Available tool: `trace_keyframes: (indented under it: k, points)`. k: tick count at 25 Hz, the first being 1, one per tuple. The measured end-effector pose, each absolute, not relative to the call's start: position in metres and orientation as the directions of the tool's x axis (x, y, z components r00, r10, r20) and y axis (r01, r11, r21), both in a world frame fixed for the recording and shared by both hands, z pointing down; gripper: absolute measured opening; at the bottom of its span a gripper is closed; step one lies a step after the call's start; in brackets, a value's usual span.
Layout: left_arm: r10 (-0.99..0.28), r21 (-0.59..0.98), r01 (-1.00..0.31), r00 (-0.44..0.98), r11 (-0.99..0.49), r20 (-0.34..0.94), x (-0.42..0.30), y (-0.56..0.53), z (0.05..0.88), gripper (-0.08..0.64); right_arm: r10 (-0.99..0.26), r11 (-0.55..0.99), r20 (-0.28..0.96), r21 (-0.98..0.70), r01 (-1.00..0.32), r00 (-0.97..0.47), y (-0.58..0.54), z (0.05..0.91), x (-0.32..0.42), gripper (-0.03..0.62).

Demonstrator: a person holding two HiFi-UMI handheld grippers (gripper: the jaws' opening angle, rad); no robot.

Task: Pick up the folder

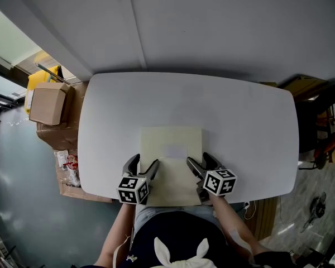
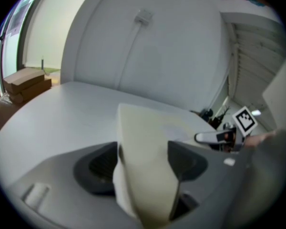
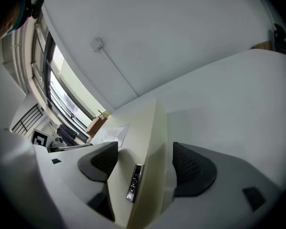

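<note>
A cream folder (image 1: 173, 155) lies flat near the front edge of the white table (image 1: 223, 110). My left gripper (image 1: 145, 162) straddles its left edge near the front corner. In the left gripper view the folder (image 2: 148, 142) fills the gap between the jaws of the left gripper (image 2: 143, 161), and both pads rest against it. My right gripper (image 1: 199, 159) straddles the right edge. In the right gripper view the folder's thick edge (image 3: 152, 142), with a small metal catch (image 3: 133, 181), stands between the wide jaws of the right gripper (image 3: 145, 159). The far pad looks just clear of it.
Cardboard boxes (image 1: 47, 102) are stacked on the floor left of the table, with more clutter (image 1: 70, 169) below them. Dark furniture and gear (image 1: 324, 121) stand to the right. A plain wall runs behind the table. The person's body is at the near table edge.
</note>
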State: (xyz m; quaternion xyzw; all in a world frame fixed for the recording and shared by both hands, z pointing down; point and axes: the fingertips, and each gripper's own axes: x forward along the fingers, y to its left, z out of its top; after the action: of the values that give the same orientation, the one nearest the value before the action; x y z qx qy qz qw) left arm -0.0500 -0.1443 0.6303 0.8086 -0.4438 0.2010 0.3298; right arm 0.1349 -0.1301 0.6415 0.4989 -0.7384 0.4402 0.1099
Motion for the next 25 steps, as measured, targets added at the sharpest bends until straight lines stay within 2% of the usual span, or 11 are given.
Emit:
trace_keyframes:
  k: [9, 25]
  points:
    - [-0.571, 0.395, -0.836, 0.549, -0.381, 0.610, -0.050, -0.145, 0.633, 0.313, -0.618, 0.091, 0.578, -0.622, -0.778, -0.534, -0.129, 0.647, 0.133, 0.317]
    - [-0.527, 0.509, -0.790, 0.609, -0.341, 0.593, -0.051, -0.147, 0.641, 0.330, -0.602, 0.079, 0.560, -0.667, -0.741, -0.569, -0.131, 0.649, 0.128, 0.316]
